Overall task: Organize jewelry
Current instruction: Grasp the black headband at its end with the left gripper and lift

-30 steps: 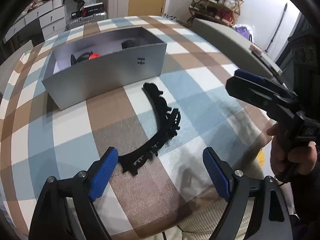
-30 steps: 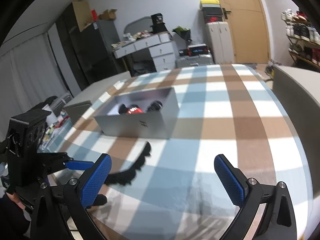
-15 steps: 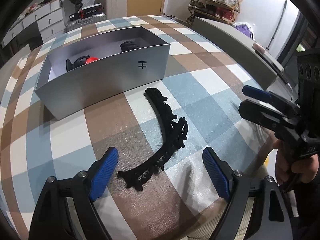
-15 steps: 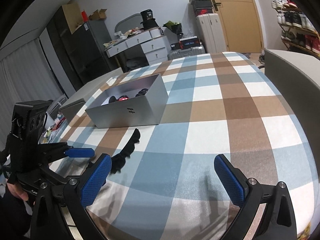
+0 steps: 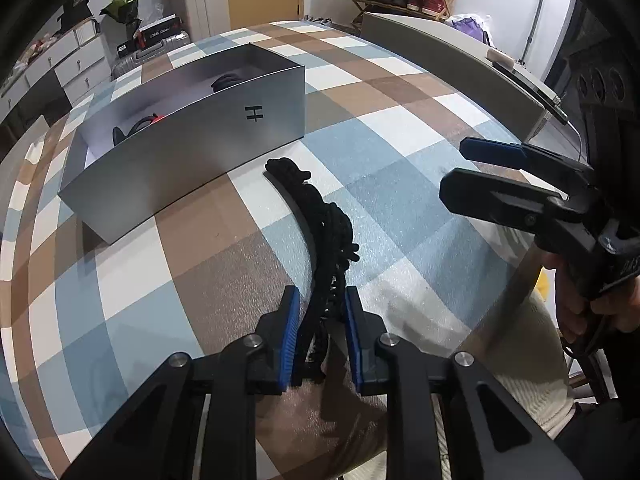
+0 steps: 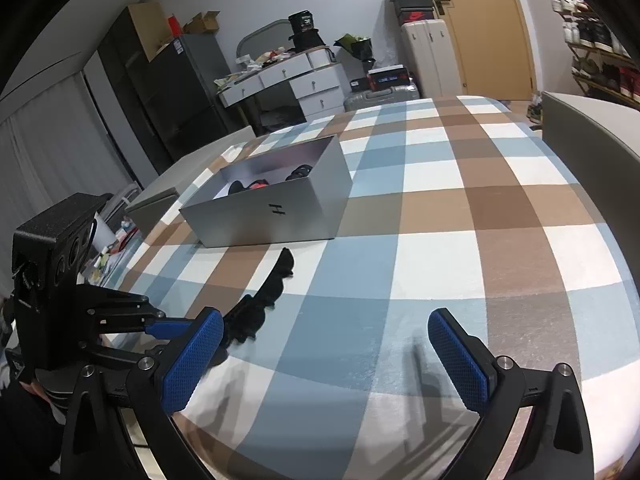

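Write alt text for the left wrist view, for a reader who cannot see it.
The left gripper has its blue pads closed around the near end of a black headband lying on a checked tablecloth. Beyond it stands an open grey box with dark items inside, and the right gripper hovers open at the right edge.

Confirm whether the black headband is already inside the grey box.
No. The headband lies on the tablecloth in front of the box, its near end between the left fingers.

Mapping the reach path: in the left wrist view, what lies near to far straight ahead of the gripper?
left gripper closed around the near end of the black headband → grey box → silver suitcase
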The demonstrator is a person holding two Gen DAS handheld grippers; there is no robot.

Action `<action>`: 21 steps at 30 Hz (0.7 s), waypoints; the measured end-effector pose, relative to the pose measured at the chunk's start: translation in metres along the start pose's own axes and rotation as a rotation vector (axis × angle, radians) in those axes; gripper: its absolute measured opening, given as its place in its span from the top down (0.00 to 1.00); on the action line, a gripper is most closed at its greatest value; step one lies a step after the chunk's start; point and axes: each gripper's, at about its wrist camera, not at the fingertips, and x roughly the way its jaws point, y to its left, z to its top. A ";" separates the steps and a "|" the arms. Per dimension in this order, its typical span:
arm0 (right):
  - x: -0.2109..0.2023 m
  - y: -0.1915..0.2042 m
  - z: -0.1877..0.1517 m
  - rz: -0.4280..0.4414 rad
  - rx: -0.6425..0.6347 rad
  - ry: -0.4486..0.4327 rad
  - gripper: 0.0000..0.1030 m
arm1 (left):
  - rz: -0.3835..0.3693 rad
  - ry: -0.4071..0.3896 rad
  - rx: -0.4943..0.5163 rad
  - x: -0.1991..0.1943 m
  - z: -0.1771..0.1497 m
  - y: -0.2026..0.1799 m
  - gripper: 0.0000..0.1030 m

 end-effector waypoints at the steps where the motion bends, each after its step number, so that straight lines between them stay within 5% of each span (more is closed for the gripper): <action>1: 0.001 0.000 0.000 -0.003 -0.001 0.002 0.00 | -0.001 -0.007 -0.006 -0.001 -0.001 0.001 0.85; 21: 0.031 0.020 0.006 0.040 0.005 0.088 0.00 | 0.006 -0.120 -0.061 -0.026 -0.012 0.019 0.87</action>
